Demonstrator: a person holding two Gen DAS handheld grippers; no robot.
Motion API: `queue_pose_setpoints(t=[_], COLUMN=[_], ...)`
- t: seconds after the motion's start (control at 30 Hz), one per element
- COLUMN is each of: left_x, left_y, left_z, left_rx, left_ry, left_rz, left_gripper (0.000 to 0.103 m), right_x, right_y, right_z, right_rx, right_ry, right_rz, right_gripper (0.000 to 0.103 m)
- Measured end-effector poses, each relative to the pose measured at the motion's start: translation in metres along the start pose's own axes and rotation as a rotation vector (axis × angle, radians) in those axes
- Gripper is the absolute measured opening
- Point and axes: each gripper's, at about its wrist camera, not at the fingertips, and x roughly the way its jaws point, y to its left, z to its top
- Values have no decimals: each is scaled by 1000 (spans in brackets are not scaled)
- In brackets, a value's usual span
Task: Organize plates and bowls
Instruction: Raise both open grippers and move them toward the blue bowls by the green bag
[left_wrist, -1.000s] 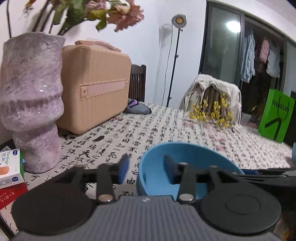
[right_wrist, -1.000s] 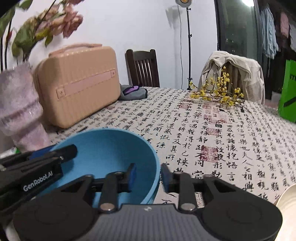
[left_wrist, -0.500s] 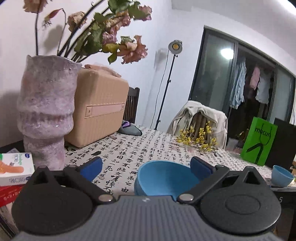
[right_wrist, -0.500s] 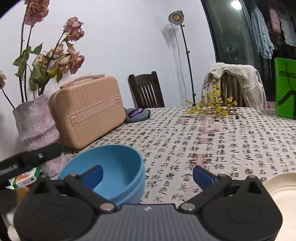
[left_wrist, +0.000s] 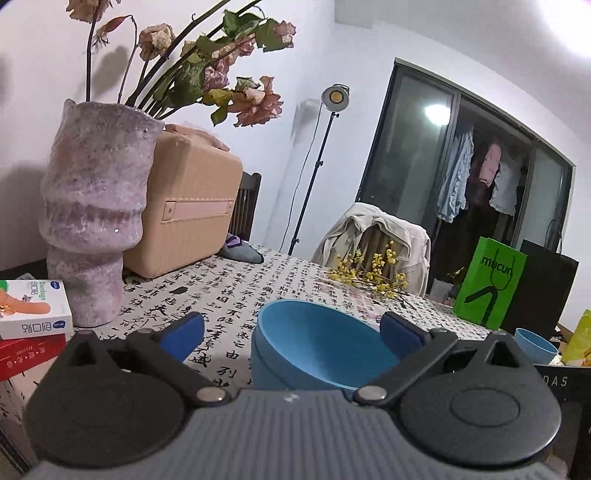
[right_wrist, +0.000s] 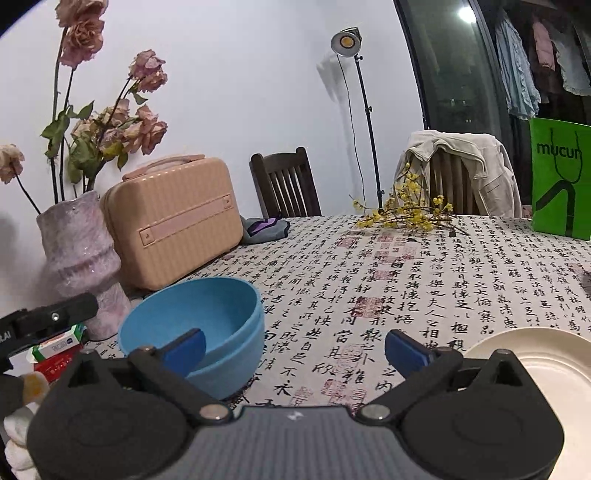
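Both your grippers stand wide and hold nothing: the left gripper and right gripper have just been opening, with nothing between the pads. The blue bowls sit nested on the patterned tablecloth. I'd judge that stack done. A white plate, cut off at the edge, and a small blue bowl far right remain.

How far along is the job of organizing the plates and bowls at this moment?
Done: two blue bowls sit nested on the tablecloth. In hand: nothing; the left gripper and right gripper both stand open with nothing between the pads, their jaws having just opened. Left: a small blue bowl sits apart at the far right, and a white plate lies alone.
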Motion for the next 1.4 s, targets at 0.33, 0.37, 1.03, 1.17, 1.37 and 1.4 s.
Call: queue_pose_setpoints(t=[0.33, 0.37, 1.03, 1.17, 1.37, 1.4], left_x=[-5, -5, 13, 20, 34, 37], left_y=[-14, -16, -77, -89, -106, -109], left_z=[-3, -4, -7, -8, -10, -10], left_rx=[18, 21, 38, 40, 35, 34], left_ry=[9, 10, 37, 46, 79, 84], left_rz=[-16, -18, -81, -92, -106, -109], left_gripper=[103, 103, 103, 103, 103, 103], right_x=[-13, -15, -46, -48, -50, -49], right_y=[-20, -22, -80, -92, -114, -118], right_z=[-4, -4, 5, 8, 14, 15], right_rx=[32, 36, 55, 49, 58, 59], right_ry=[2, 4, -11, -15, -11, -10], right_rz=[-45, -50, -148, -165, -187, -192], right_gripper=[103, 103, 103, 103, 103, 103])
